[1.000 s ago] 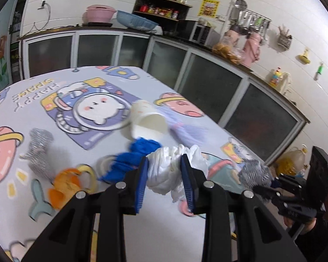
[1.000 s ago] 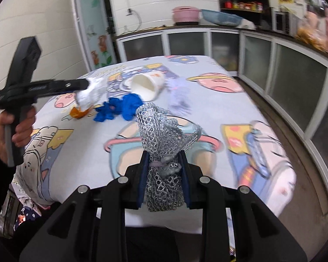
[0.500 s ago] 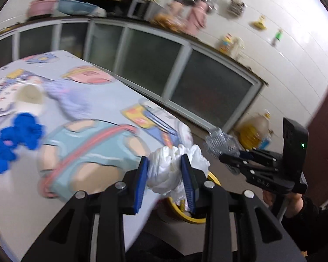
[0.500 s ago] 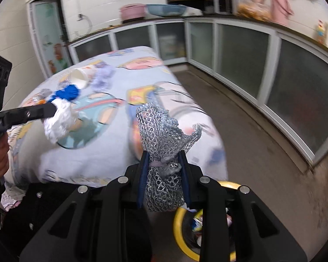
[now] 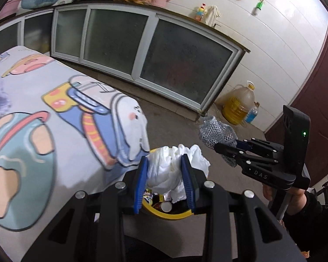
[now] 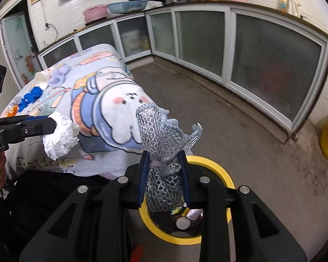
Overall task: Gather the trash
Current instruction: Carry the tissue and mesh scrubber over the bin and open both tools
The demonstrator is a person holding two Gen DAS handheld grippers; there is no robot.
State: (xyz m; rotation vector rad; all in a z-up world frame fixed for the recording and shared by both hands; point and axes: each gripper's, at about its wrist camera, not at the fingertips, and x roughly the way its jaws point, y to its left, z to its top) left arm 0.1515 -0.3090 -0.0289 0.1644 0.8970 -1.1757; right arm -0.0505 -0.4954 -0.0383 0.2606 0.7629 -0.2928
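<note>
My left gripper [image 5: 165, 166] is shut on a crumpled white paper wad [image 5: 170, 170], held off the table's corner above a yellow-rimmed bin [image 5: 170, 215] on the floor. My right gripper [image 6: 164, 163] is shut on a silver mesh wrapper [image 6: 161, 139], over the same yellow-rimmed bin [image 6: 220, 174], which holds several pieces of trash. Each gripper shows in the other's view: the right gripper [image 5: 218, 147] with the mesh wrapper [image 5: 216, 131] at the right, the left gripper [image 6: 54, 125] with the paper wad [image 6: 60, 136] at the left. On the table remain a white cup [image 6: 41, 79], blue trash [image 6: 30, 97], a lilac scrap [image 6: 58, 77] and an orange piece [image 6: 12, 110].
The table [image 5: 43, 120] wears a cartoon-print cloth and fills the left. Glass-fronted cabinets [image 6: 251, 50] line the walls. A yellow oil jug [image 5: 238, 104] and a small bottle [image 5: 251, 113] stand on the concrete floor [image 6: 262, 163] by a dark red door [image 5: 321, 100].
Both grippers swung away from the tabletop to the right and dropped lower, carrying the paper wad and the mesh wrapper out over the bin on the floor.
</note>
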